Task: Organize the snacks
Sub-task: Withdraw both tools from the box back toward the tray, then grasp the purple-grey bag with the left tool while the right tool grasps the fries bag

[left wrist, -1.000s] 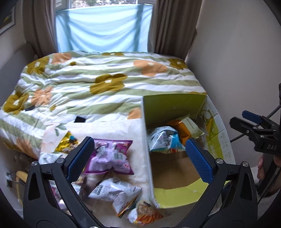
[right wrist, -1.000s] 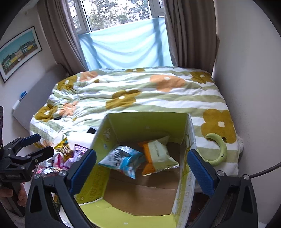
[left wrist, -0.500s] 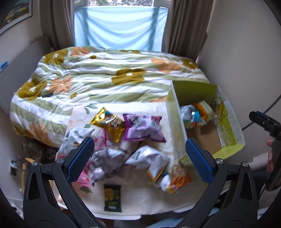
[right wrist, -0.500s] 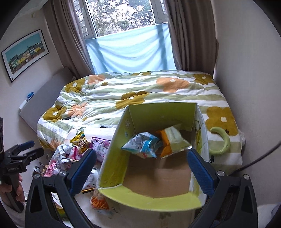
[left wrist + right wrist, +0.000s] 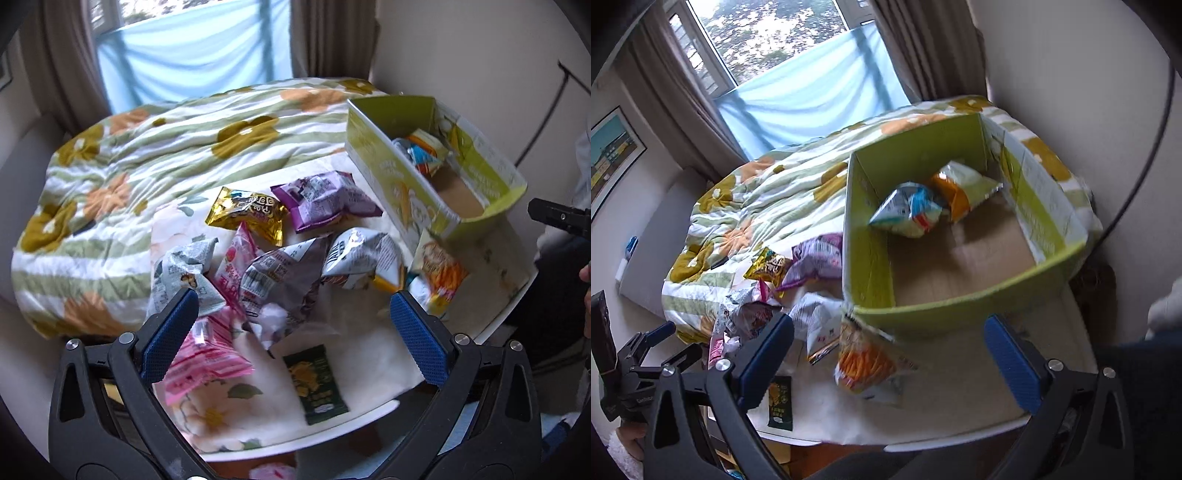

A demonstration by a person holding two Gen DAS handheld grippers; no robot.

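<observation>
My left hand-held gripper (image 5: 291, 319) hangs above the heap of snacks with its blue pads spread wide apart and nothing between them; my right hand-held gripper (image 5: 888, 339) is likewise spread wide and empty, hanging over the near edge of the tabletop (image 5: 960, 406) in front of the green box (image 5: 960, 302)

The green box sits on the right part of the tabletop, open at the top, its brown cardboard floor mostly bare. Two packets lie at its far end: a blue and white bag (image 5: 908, 210) and, touching it on the right, an orange and pale green bag (image 5: 964, 184)

The loose snacks lie left of the box on a flowered cloth (image 5: 221, 406). At the far side are a gold packet (image 5: 247, 214) and just beside it a purple bag (image 5: 325, 201). Nearer me are a grey printed bag (image 5: 184, 273), a pink packet (image 5: 234, 266), a large silver-purple bag (image 5: 280, 284) and a silver bag (image 5: 364, 260), all crowded and overlapping. An orange snack bag (image 5: 439, 273) leans against the box's near corner. A pink striped bag (image 5: 203, 363) lies partly under my left pad, and a small dark green sachet (image 5: 317, 384) lies alone near the front edge

Beyond the tabletop is a bed with a flowered quilt (image 5: 155, 147)
</observation>
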